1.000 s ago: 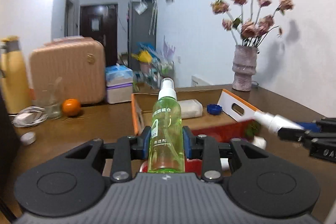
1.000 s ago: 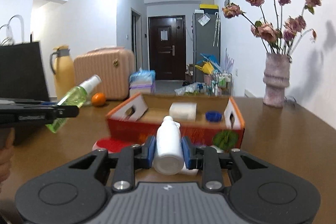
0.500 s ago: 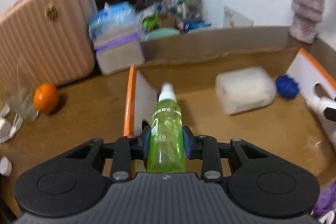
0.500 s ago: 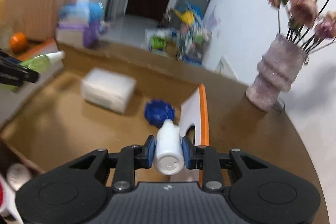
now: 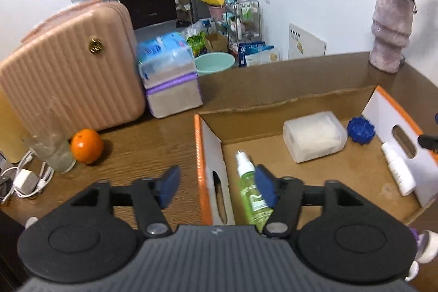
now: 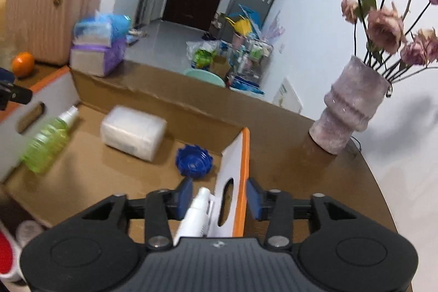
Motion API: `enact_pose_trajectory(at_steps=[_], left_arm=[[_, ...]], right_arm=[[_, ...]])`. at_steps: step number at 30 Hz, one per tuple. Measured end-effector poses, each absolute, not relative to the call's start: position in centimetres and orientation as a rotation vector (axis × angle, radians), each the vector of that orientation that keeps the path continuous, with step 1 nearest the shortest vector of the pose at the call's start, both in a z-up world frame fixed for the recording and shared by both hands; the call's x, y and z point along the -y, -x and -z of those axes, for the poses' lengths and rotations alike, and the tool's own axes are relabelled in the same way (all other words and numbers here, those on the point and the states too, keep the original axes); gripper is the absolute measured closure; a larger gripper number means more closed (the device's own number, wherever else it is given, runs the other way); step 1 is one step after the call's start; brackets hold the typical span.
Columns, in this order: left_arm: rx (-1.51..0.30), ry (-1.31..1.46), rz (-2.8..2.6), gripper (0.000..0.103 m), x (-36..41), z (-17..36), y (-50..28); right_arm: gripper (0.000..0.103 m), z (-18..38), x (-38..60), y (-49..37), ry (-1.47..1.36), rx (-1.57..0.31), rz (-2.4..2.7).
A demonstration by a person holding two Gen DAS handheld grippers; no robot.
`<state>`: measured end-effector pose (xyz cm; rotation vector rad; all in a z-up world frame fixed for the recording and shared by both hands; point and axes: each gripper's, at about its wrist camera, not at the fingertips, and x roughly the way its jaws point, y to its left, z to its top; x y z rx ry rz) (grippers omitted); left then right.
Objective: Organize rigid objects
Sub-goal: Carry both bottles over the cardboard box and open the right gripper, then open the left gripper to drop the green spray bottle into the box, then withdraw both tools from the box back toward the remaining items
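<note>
The green spray bottle (image 5: 250,189) lies in the cardboard box (image 5: 323,178) by its left wall; it also shows in the right wrist view (image 6: 48,140). My left gripper (image 5: 216,186) is open above the box's left wall, empty. The white bottle (image 6: 195,214) lies against the box's right wall, also in the left wrist view (image 5: 398,173). My right gripper (image 6: 219,199) is open above that wall, empty. A white plastic container (image 5: 313,136) and a blue cap (image 5: 360,130) lie in the box.
A pink suitcase (image 5: 68,75), an orange (image 5: 86,146), a glass (image 5: 54,152) and charger cables (image 5: 24,182) sit left of the box. Tissue packs (image 5: 169,78) stand behind. A vase of dried flowers (image 6: 347,114) stands at the right on the wooden table (image 6: 314,174).
Both grippers opened and let go of their bottles. The green spray bottle and the white bottle now lie inside the box.
</note>
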<state>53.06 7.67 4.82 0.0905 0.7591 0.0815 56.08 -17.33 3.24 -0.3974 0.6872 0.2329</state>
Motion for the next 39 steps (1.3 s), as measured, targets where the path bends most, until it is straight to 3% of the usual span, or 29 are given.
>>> enact_pose_trajectory(at_steps=[3, 12, 16, 21, 29, 39], left_arm=[[-0.725, -0.068, -0.082, 0.032, -8.0, -6.8, -51.1], [-0.263, -0.036, -0.019, 0.000, -6.3, -9.6, -39.9], [-0.171, 0.001, 0.021, 0.000, -5.8, -7.8, -35.7], [-0.078, -0.029, 0.016, 0.000, -5.3, -4.8, -31.7], [-0.105, -0.042, -0.037, 0.000, -5.4, -3.1, -27.3], [-0.181, -0.050, -0.108, 0.000, -5.7, -0.3, -16.4]], right_arm=[[0.050, -5.2, 17.8, -54.9, 0.299, -0.691, -0.290], [0.042, -7.6, 19.1, -46.8, 0.126, -0.437, -0.365], [0.016, -6.0, 19.8, -42.7, 0.042, -0.316, -0.383], [0.015, -2.8, 19.8, -39.3, 0.004, -0.259, -0.396], [0.013, -0.4, 20.0, -36.0, 0.012, -0.214, -0.360], [0.012, 3.2, 22.6, -23.5, -0.011, -0.273, -0.349]])
